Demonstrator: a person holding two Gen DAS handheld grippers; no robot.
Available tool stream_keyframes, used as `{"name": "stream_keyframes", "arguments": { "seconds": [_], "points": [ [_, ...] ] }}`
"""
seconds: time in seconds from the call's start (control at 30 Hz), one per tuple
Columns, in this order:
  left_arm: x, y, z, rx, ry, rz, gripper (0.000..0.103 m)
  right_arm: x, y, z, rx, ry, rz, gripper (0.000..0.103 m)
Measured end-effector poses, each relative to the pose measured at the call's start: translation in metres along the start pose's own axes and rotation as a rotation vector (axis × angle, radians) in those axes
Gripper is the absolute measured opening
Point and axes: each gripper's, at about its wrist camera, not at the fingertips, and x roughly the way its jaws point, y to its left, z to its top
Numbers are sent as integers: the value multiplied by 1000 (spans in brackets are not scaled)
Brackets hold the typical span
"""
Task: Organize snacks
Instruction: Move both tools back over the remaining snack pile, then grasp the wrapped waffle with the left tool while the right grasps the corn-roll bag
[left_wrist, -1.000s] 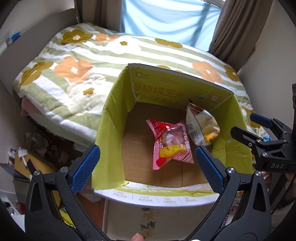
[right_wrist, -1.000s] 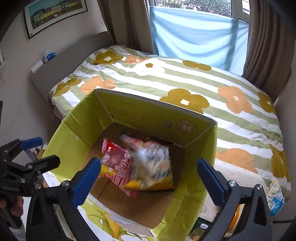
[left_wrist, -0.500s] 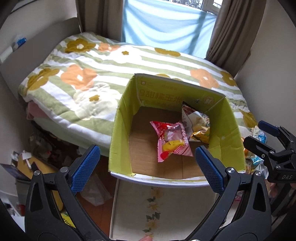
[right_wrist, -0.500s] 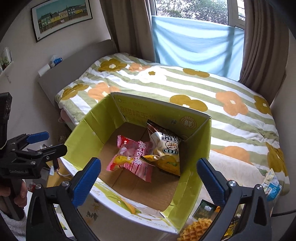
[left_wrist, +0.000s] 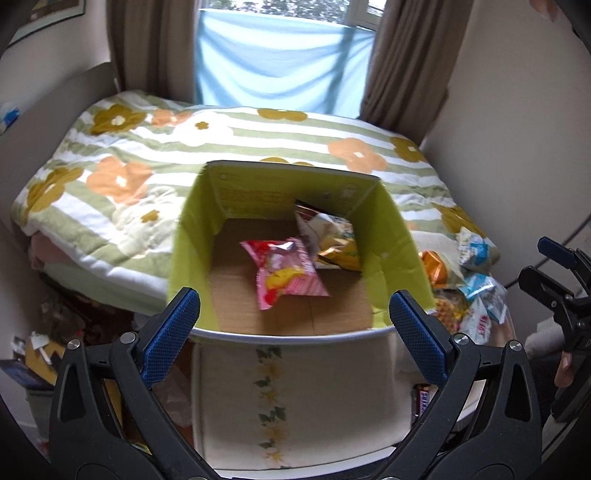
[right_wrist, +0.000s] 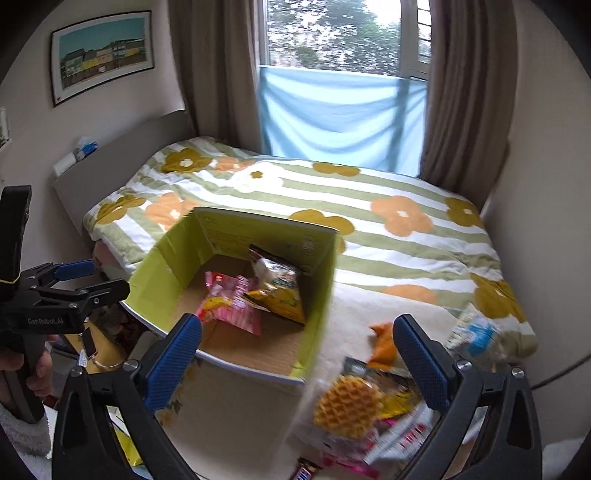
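Both the left claw (left_wrist: 293, 325) and right claw (right_wrist: 295, 349) hang spread and empty, since two packets, the pink packet (left_wrist: 286, 271) among them, lie in the green box (left_wrist: 192, 236), while loose snacks (right_wrist: 347, 406) wait on the tabletop (left_wrist: 295, 387) beside it.

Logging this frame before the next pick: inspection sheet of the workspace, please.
Surface: pale floral-print table, box at its far edge.
Job's things: green box holds pink packet and yellow-white bag; loose snacks lie right of it.
Clutter: litter on floor.
Grippers: left gripper and right gripper open, empty.
Cables: thin cable at right.
Surroundings: bed, curtains, window.
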Motion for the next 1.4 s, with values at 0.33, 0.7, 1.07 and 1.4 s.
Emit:
{"name": "stream_keyframes", "arguments": {
  "seconds": [0.33, 0.7, 1.07, 1.4],
  "points": [
    [12, -79, -27, 68, 45, -67, 102, -37, -76, -44, 23, -13, -62, 103],
    [41, -179, -63, 53, 52, -4, 102, -31, -151, -95, -62, 42, 104, 103],
    [102, -235, -84, 21, 130, 88, 102, 21, -173, -152, -222, 113, 249, 103],
    [144, -234, -97, 16, 176, 94, 102, 86, -152, -181, -346, 155, 283, 101]
  ]
}}
